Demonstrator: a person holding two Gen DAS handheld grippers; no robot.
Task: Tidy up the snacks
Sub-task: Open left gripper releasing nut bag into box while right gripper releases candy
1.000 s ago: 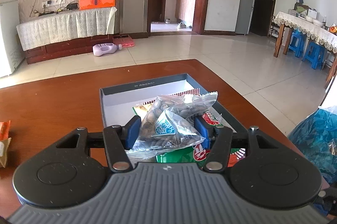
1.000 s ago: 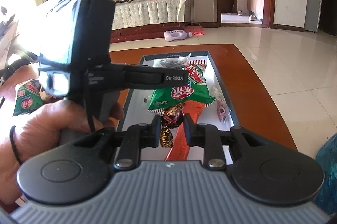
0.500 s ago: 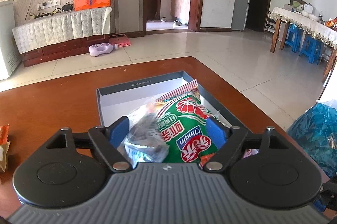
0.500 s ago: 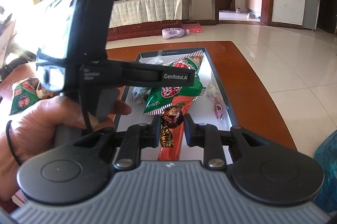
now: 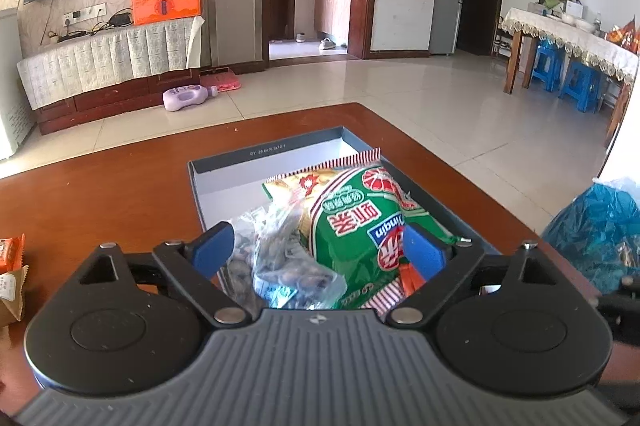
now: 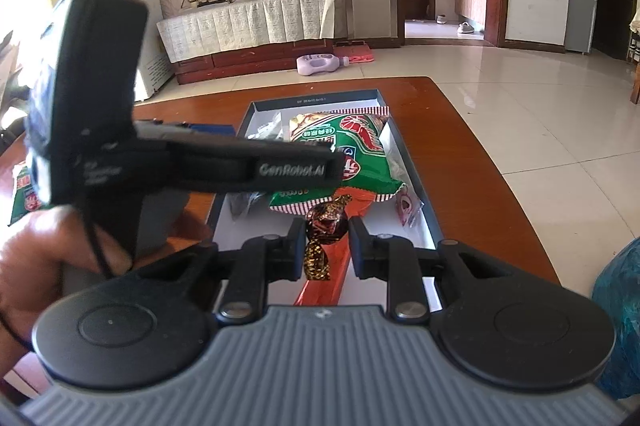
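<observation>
The left gripper (image 5: 318,250) hangs over the near end of the open box (image 5: 280,153) on the brown surface (image 5: 100,193), its blue fingers (image 5: 212,246) spread wide and still opening. Between them, though pressed by neither pad, lie a clear packet of seeds (image 5: 280,258) at about 9 o'clock and a green snack bag (image 5: 360,226) at about 3 o'clock — both resting inside the box, the green bag leaning over the packet's right edge.

The right gripper (image 6: 326,250) has its fingers (image 6: 298,246) pinching a dark foil-wrapped candy (image 6: 324,230) above the near part of the same box (image 6: 404,153), with a long orange-red wrapper (image 6: 332,278) lying in the box beneath it. Beyond the candy, at 12 o'clock, sits the green snack bag (image 6: 344,145); a small pink-printed sachet (image 6: 408,205) lies by the box's right wall at about 2 o'clock.

A hand (image 6: 44,258) at 9 o'clock in the right wrist view grips the left gripper's handle. Another green packet (image 6: 24,197) lies on the surface beyond it, outside the box. A crumpled blue bag (image 5: 596,226) sits at the surface's right edge.
</observation>
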